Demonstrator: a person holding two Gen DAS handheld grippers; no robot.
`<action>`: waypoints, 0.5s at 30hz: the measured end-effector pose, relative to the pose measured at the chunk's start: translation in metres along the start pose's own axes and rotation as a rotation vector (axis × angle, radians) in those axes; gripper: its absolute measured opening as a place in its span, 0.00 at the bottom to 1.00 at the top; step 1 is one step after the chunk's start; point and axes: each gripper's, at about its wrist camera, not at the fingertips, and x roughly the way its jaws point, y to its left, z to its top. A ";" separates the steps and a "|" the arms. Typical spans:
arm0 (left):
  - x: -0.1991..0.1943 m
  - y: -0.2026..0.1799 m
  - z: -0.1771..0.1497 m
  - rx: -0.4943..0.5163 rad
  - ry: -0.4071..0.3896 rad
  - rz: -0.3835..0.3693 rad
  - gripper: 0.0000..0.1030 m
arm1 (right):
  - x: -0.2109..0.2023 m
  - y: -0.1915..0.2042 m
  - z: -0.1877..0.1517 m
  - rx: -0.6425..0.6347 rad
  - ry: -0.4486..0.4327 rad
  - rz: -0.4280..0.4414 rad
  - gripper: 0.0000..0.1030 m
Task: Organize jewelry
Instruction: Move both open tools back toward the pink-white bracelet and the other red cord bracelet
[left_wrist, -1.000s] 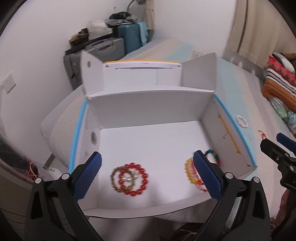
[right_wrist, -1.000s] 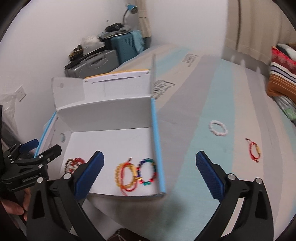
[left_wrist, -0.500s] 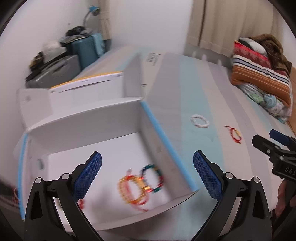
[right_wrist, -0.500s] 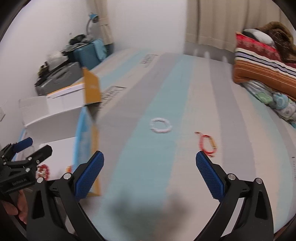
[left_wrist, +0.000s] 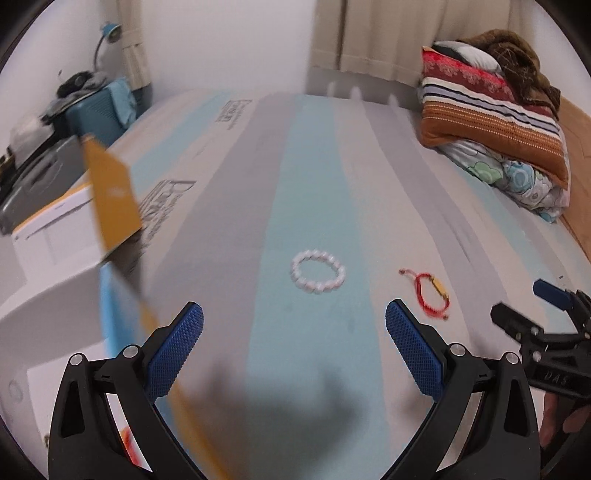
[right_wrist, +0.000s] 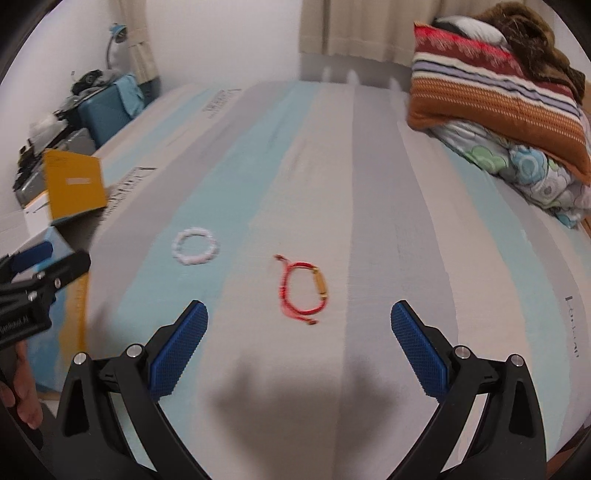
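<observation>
A white bead bracelet (left_wrist: 318, 271) lies on the striped bed (left_wrist: 332, 177), ahead of my open, empty left gripper (left_wrist: 294, 325). A red cord bracelet with a gold tube (left_wrist: 430, 293) lies to its right. In the right wrist view the red cord bracelet (right_wrist: 303, 288) lies just ahead of my open, empty right gripper (right_wrist: 299, 323), with the white bracelet (right_wrist: 195, 246) further left. The white box with a blue edge and an orange flap (left_wrist: 110, 199) stands at the left; its inside is mostly out of view. The other gripper shows at each view's edge (left_wrist: 546, 325) (right_wrist: 33, 273).
Folded striped and floral blankets (right_wrist: 509, 110) are piled at the far right of the bed. Suitcases and clutter (left_wrist: 74, 122) stand by the wall at the far left. Curtains (right_wrist: 354, 26) hang behind the bed.
Both grippers have swung right, away from the box with its bracelets and toward the two bracelets on the bed. Both stay open.
</observation>
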 end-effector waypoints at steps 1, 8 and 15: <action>0.008 -0.004 0.003 0.005 -0.001 0.000 0.94 | 0.008 -0.004 0.001 0.002 0.009 -0.003 0.93; 0.087 -0.021 0.012 -0.024 0.070 -0.052 0.94 | 0.070 -0.024 0.004 0.048 0.080 0.006 0.93; 0.155 -0.023 0.012 -0.030 0.142 0.034 0.94 | 0.119 -0.028 0.006 0.045 0.128 0.007 0.93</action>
